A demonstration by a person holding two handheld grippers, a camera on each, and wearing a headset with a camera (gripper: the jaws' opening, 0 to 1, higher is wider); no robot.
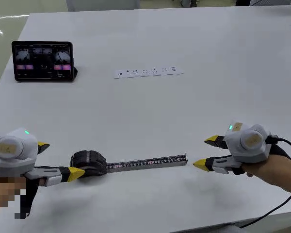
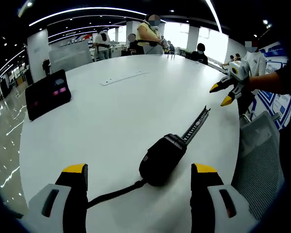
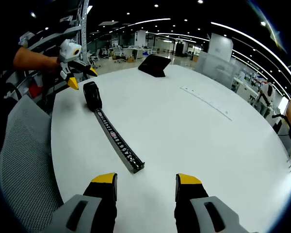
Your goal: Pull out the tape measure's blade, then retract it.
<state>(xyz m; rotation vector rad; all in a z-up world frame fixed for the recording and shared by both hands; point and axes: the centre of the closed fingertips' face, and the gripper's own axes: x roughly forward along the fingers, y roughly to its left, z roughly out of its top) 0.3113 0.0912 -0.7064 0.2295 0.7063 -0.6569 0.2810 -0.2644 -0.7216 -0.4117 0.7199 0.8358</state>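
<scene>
Table (image 1: 194,107): white and broad, with the person's two grippers at its near edge.
Tape measure (image 1: 88,163): a black case that lies on the table near the front edge, towards the person's left.
Blade (image 1: 148,162): out of the case and flat on the table, running from the case towards the right gripper. Its end hook rests on the surface.
Blade writing: a dark face with pale ticks and numerals. In the right gripper view a run of single digits, 2 to 9, reads along the stretch near the hook. In the head view there are red marks close to the case, too small to read.
Case writing: too small and dark to read.
Cord (image 2: 114,193): black, trailing from the back of the case towards the left gripper.
Left gripper (image 1: 59,159): its yellow-tipped jaws are spread wide and hold nothing. The case sits just ahead, between the two tips. In the head view the nearer tip is just beside the case; contact cannot be told.
Right gripper (image 1: 206,152): its jaws are spread and hold nothing. It is near the blade's hook end but apart from it.
Tablet (image 1: 42,60): propped at the far left, showing small camera pictures and pink bars. Its text is too small to read.
Power strip (image 1: 148,72): white, flat at mid-table. Its markings are unreadable.
</scene>
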